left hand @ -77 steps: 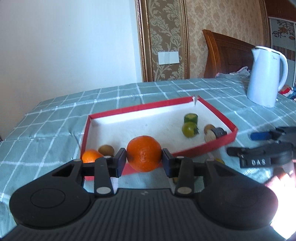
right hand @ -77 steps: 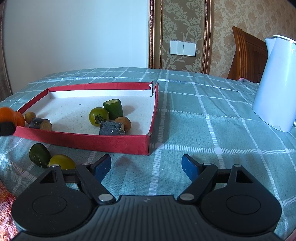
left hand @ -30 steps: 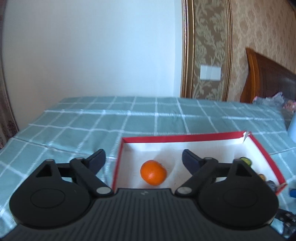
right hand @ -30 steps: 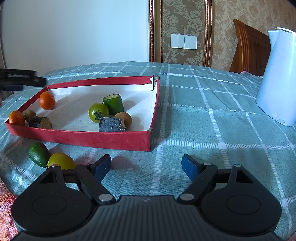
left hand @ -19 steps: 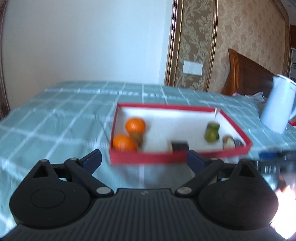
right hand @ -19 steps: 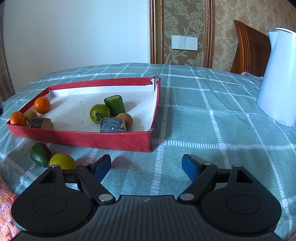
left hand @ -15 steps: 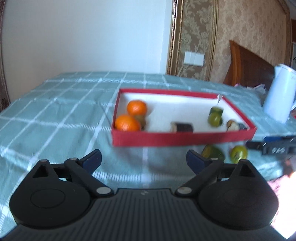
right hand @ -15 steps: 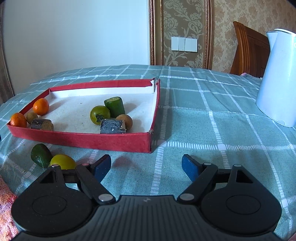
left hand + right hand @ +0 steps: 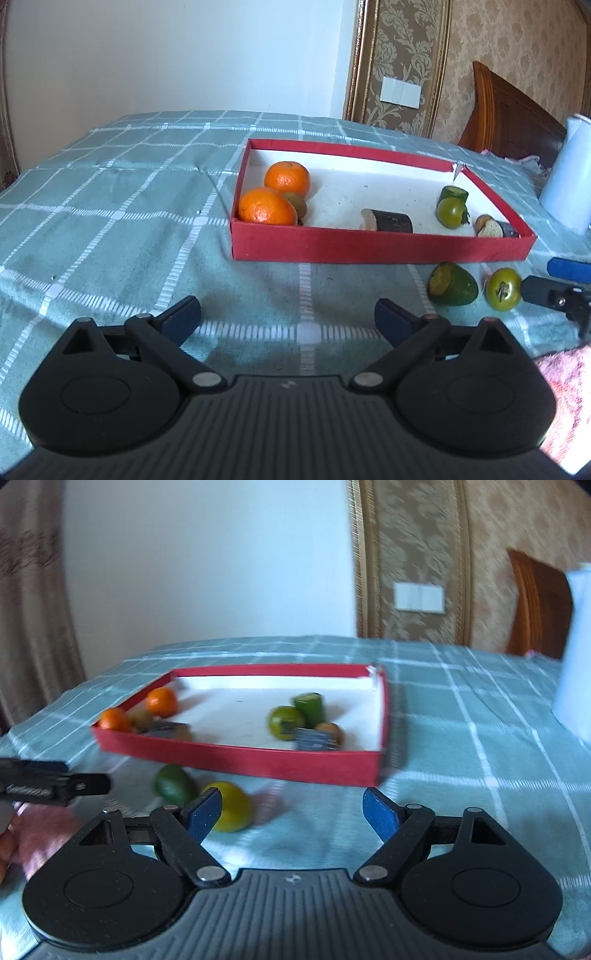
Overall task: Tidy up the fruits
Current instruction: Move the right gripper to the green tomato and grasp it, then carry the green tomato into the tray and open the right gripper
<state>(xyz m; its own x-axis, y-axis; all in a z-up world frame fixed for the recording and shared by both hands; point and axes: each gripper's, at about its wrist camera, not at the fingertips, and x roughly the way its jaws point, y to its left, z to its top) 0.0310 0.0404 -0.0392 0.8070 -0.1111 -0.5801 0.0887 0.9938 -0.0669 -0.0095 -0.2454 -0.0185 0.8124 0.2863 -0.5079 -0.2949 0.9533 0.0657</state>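
Observation:
A red shallow box (image 9: 376, 244) (image 9: 258, 759) sits on the checked cloth. It holds two oranges (image 9: 287, 178) (image 9: 266, 206), a kiwi, dark roll pieces (image 9: 391, 221), a green tomato (image 9: 450, 212) and a cucumber piece (image 9: 453, 192). Outside its front wall lie a green avocado (image 9: 452, 284) (image 9: 173, 784) and a yellow-green tomato (image 9: 503, 288) (image 9: 231, 806). My left gripper (image 9: 288, 319) is open and empty, in front of the box. My right gripper (image 9: 292, 814) is open and empty, its left fingertip just in front of the yellow-green tomato.
A white kettle (image 9: 570, 173) (image 9: 576, 650) stands to the right of the box. A pink cloth (image 9: 565, 398) lies at the near right edge. A wooden headboard (image 9: 513, 114) stands behind the table. The right gripper's tip (image 9: 554, 291) shows in the left wrist view.
The left gripper let the orange go into the box and has pulled back in front of it. The right gripper has swung left toward the two loose fruits.

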